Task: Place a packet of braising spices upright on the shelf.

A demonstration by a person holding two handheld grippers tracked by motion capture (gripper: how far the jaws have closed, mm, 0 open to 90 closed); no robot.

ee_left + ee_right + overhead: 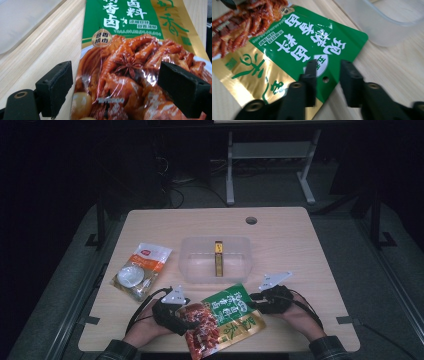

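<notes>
Green-gold sauce pouch [226, 320] flat on table's [300, 250] near edge, before clear tub [215, 259]. Left gripper [115, 87] spread wide astride pouch. Right gripper [328, 75] part-open over top edge, seemingly not pinching. Close squarely on edge, lift level.

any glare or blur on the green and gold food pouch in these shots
Left gripper view: glare streaks across the glossy green and gold food pouch, its top lettering soft. Right gripper view: the black fingers blur at the bottom. High view: dim surroundings, the pouch evenly lit.

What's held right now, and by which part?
Nothing is gripped. The green seasoning pouch lies on the table; both the left gripper and right gripper have open jaws around it.
</notes>
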